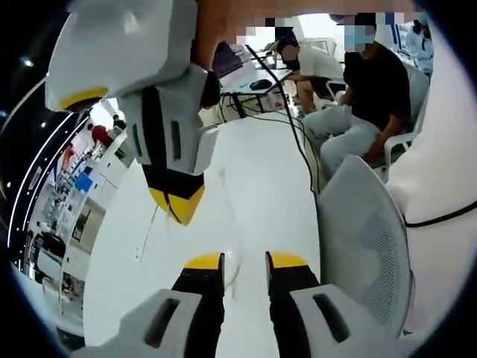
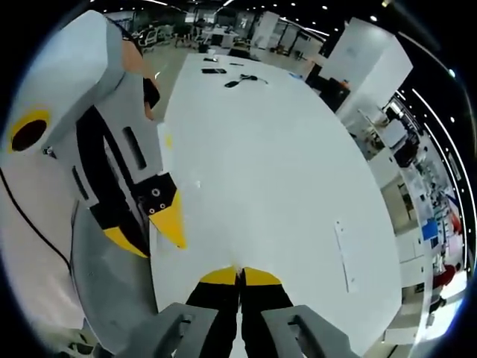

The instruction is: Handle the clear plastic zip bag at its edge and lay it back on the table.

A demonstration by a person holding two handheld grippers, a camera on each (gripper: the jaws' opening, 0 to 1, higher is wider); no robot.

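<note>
In the left gripper view the left hand-held gripper (image 1: 245, 262) rises from the bottom with its yellow-tipped jaws apart, a clear gap between them. The clear plastic zip bag (image 1: 200, 224) hangs or stretches over the white counter (image 1: 261, 179) just ahead of the jaws, faint and hard to trace; whether the left jaws touch its edge I cannot tell. The right hand-held gripper comes down from the upper left of this view, tilted, its yellow tips closed to a point at the bag's upper part.

In the right gripper view the right hand-held gripper (image 2: 240, 276) has its jaws pressed together, pinching the bag's (image 2: 246, 224) edge (the film is nearly invisible against the white). The left hand-held gripper enters from the left there, angled down toward the counter (image 2: 298, 149), jaws parted. A grey mesh chair (image 1: 365, 246) stands beside the counter, with seated people (image 1: 373, 97) beyond.
</note>
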